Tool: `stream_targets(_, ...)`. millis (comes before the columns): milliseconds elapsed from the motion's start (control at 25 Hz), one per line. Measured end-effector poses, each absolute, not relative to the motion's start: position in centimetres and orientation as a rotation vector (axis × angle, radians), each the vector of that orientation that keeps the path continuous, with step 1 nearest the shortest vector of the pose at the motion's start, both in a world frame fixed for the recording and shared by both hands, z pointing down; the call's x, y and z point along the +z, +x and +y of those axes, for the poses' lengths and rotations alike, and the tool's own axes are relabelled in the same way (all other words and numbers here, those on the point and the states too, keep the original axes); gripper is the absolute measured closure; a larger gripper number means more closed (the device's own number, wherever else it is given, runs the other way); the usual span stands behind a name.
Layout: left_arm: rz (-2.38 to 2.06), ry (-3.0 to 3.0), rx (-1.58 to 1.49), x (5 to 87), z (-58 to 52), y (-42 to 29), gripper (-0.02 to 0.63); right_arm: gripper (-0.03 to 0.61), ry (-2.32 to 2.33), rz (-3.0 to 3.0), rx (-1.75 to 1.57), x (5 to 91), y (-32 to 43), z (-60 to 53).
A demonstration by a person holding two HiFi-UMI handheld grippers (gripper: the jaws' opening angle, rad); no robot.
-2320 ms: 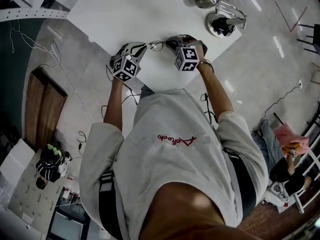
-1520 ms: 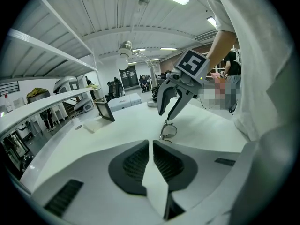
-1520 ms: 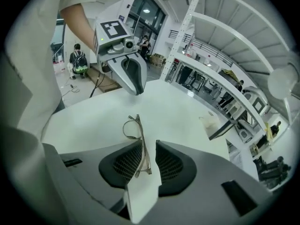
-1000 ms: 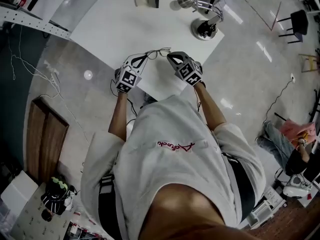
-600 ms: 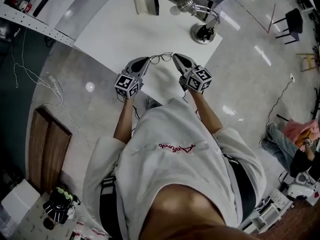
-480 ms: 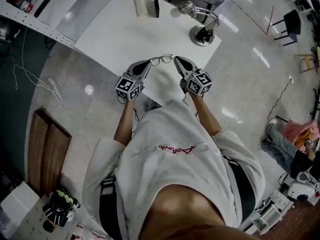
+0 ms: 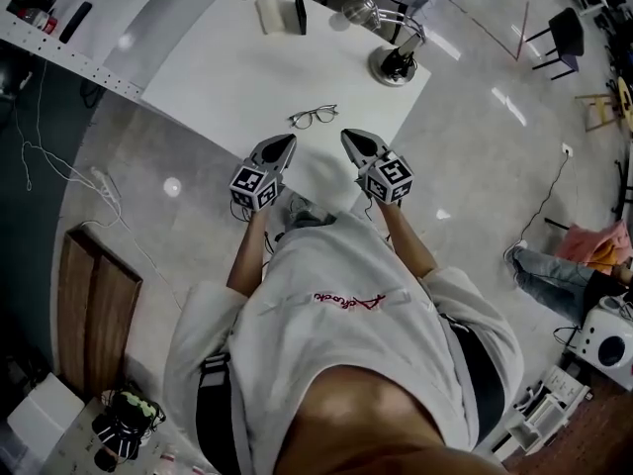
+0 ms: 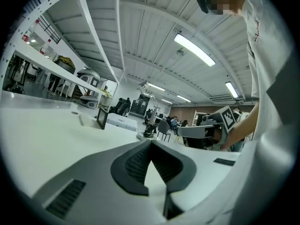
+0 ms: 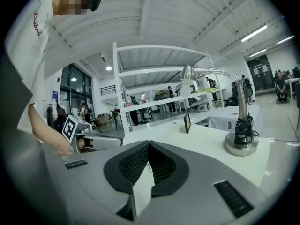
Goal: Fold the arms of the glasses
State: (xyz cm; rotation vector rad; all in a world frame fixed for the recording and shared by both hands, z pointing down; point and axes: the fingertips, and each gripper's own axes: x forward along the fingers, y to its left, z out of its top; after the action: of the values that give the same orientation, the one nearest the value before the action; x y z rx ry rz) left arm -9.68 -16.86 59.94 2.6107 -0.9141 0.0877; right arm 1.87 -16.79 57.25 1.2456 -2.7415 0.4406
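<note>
Thin-rimmed glasses (image 7: 314, 117) lie on the white table (image 7: 218, 67), looking compact; I cannot tell how the arms stand. In the head view my left gripper (image 7: 288, 140) is just near-left of them and my right gripper (image 7: 346, 134) just near-right, both a short gap away from the frame. Each is shut with its tips together and nothing held. The left gripper view shows its jaws (image 8: 150, 144) meeting at the tip, with the right gripper (image 8: 206, 130) across from it. In the right gripper view its jaws (image 9: 148, 145) meet the same way. The glasses do not show in either gripper view.
A desk lamp (image 7: 393, 55) on a round base stands at the table's far right corner. Beside it are a small dark upright screen (image 7: 300, 8) and a white block (image 7: 269, 15). The table's near edge runs just under both grippers.
Half a second ago both grippers touched the ends of the glasses. Now they have drawn back toward the person and the glasses rest alone on the table.
</note>
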Motion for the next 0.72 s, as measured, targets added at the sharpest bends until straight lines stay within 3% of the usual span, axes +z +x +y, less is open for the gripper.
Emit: stream_targets(720, -0.985, 2.634, 0.086, 58.0, -7.3, -6.7, 0.586, 0.552, 1.257, -2.756, 0.371, 56.7, 5.1, -7.7)
